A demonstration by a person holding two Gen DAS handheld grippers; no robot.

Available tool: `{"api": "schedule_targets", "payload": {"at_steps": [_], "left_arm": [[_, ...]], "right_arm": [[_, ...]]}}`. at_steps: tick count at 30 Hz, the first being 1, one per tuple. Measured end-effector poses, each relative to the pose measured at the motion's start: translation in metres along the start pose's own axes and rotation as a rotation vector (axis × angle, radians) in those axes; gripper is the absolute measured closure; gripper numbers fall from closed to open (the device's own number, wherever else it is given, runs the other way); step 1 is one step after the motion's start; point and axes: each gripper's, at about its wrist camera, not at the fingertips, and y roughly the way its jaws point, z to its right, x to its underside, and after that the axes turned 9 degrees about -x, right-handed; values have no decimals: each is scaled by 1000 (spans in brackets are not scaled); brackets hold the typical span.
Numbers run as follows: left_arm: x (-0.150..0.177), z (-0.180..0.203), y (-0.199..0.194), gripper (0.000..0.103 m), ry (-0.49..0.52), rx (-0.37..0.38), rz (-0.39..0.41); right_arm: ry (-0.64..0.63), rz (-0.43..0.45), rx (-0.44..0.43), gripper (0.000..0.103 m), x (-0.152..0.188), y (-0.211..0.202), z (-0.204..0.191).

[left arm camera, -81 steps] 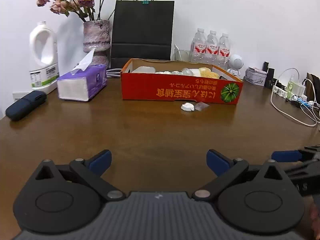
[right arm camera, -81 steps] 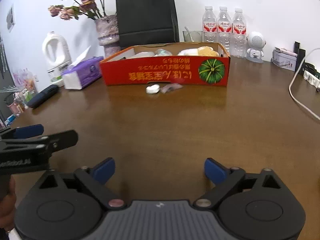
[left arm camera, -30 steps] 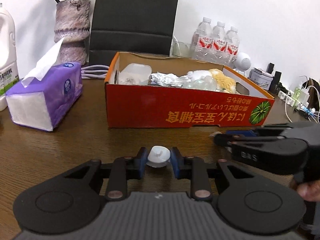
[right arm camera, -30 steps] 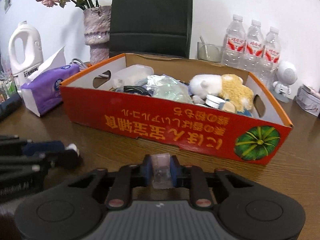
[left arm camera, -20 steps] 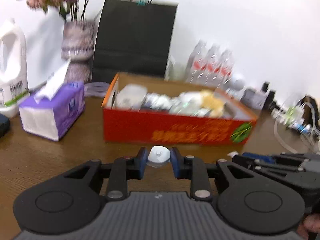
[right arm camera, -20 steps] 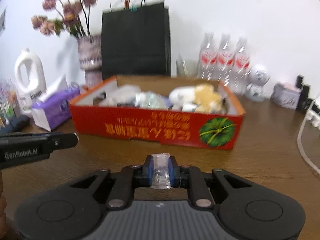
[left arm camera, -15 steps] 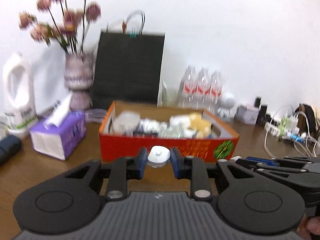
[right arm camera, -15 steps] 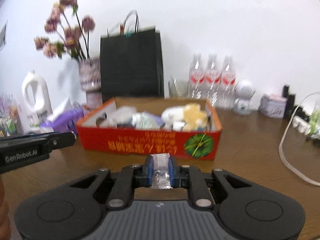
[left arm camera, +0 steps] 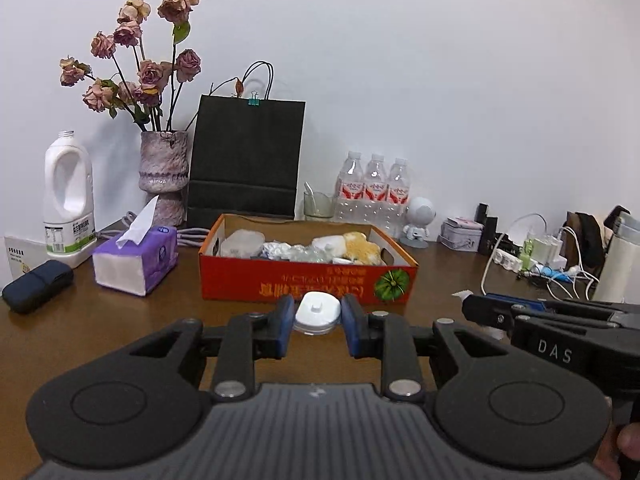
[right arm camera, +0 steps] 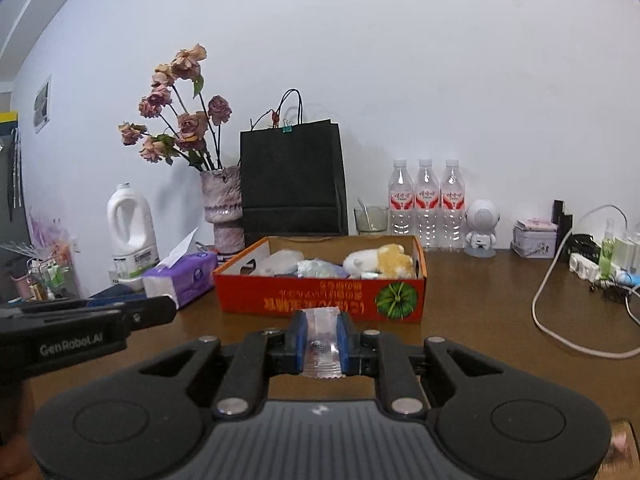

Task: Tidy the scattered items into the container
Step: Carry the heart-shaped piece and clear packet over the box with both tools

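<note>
While both grippers hang above the brown table (left arm camera: 120,320), each pinches one small item short of the red cardboard box (left arm camera: 308,280), which lies at twelve o'clock in both wrist views. The left gripper (left arm camera: 317,326) has its blue pads pressed against a white plastic cap (left arm camera: 318,312). The right gripper (right arm camera: 322,340) squeezes a clear crinkled sachet (right arm camera: 322,342) between its pads. Inside the box lie a cream plush toy (right arm camera: 378,262), crumpled foil and a clear tub. At ten o'clock from the box sit a purple tissue pack (left arm camera: 138,258) and a white jug (left arm camera: 69,204); behind it stand a black paper bag (left arm camera: 246,160), a vase of dried roses (left arm camera: 163,172) and three water bottles (left arm camera: 374,188).
</note>
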Motion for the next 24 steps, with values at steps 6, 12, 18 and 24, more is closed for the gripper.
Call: {"api": "schedule_targets", "payload": {"at_steps": [6, 12, 18, 24], "left_arm": [[5, 1, -7, 76, 3, -6, -5], [-5, -6, 12, 76, 3, -34, 3], [-47, -12, 72, 76, 38, -34, 30], [-99, -19, 161, 76, 50, -61, 5]], "right_arm": [[-19, 15, 9, 88, 4, -17, -8], [-9, 3, 28, 88, -6, 2, 2], [2, -12, 40, 88, -45, 60, 25], [6, -28, 30, 88, -107, 140, 53]]}}
